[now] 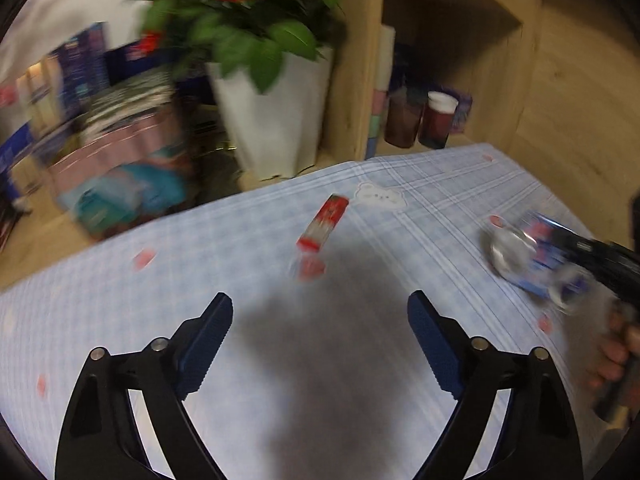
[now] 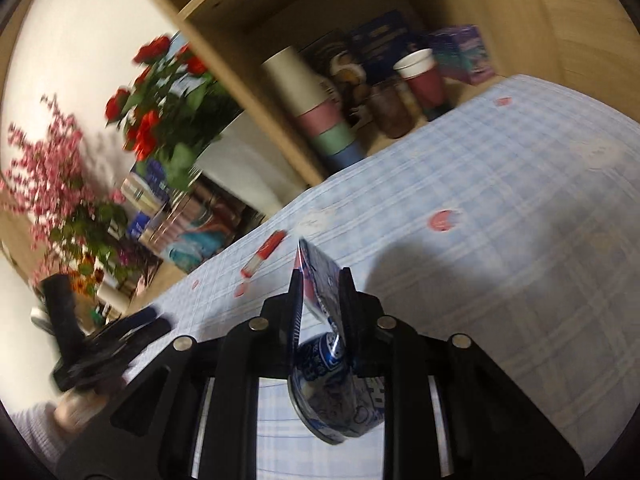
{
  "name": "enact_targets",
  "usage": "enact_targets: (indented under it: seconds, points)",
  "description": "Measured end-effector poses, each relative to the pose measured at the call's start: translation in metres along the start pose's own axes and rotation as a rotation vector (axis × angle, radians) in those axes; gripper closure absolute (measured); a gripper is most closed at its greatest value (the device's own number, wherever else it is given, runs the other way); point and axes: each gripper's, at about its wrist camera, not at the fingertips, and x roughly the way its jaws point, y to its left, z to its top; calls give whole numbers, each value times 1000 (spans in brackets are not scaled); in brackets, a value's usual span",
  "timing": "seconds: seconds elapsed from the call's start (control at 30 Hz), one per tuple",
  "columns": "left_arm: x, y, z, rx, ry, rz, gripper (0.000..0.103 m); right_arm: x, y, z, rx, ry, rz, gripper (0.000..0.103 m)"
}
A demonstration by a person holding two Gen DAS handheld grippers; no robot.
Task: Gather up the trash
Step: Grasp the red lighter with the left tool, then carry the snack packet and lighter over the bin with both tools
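Observation:
A crushed blue and silver can (image 2: pixel 324 308) is squeezed flat between the pads of my right gripper (image 2: pixel 322 280), which is shut on it above the tablecloth. The left wrist view shows that can (image 1: pixel 528 256) at the right, with the right gripper (image 1: pixel 576 252) on it and a hand below. A red and white wrapper (image 1: pixel 324 222) lies on the blue checked tablecloth (image 1: pixel 200 264), ahead of my left gripper (image 1: pixel 320 312). Its blue pads (image 1: pixel 210 336) stand wide apart with nothing between them. From the right wrist view the wrapper (image 2: pixel 266 254) lies left of the can, and the left gripper (image 2: pixel 116 340) is blurred.
A white pot with red flowers (image 1: pixel 276 120) stands past the table's far edge. A wooden shelf (image 1: pixel 424 80) holds paper cups (image 2: pixel 422 76), stacked cups (image 2: pixel 316 112) and boxes. Packages and books (image 1: pixel 120 160) are piled at the left. Pink blossom branches (image 2: pixel 48 168) stand farther left.

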Motion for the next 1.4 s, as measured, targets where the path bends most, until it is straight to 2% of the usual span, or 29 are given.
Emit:
enact_targets:
  seconds: [0.1,0.13,0.37,0.4,0.47,0.5,0.53,0.57,0.67,0.77,0.97,1.03,1.17,1.4]
  points:
    - [49,-4,27,24,54,-5,28,-15,-12,2,12,-10,-14,82]
    - [61,-6,33,34,70,-5,34,-21,-15,2,13,-16,-22,82]
    - [123,-2,59,15,186,8,40,-40,-25,0,31,-30,-28,82]
    - [130,1,58,4,211,17,45,-43,-24,-1,33,-32,-25,82]
    - [131,1,58,-5,200,32,58,-48,-21,-5,21,-34,-25,83]
    - [129,1,58,-7,198,32,77,-49,-18,-7,8,-31,-28,83]
    - [127,1,57,-8,204,32,81,-50,-15,-10,-3,-25,-28,83]
    - [124,2,55,-6,211,24,81,-50,-12,-12,-7,-17,-27,83]
    - [107,0,44,10,210,9,81,-52,-8,-15,15,-6,-14,84]
    - [79,5,34,-43,191,-27,81,-60,7,-15,3,-8,-6,84]
    - [-2,4,15,-67,133,-68,81,-81,45,-20,-47,-1,13,84]
    - [-42,2,3,-80,96,-80,81,-87,54,-22,-48,4,24,84]
    - [-109,2,-24,-108,48,-77,81,-105,78,-31,-68,16,40,85]
    - [-220,6,-84,-201,-65,-15,81,-130,118,-59,-121,52,65,85]
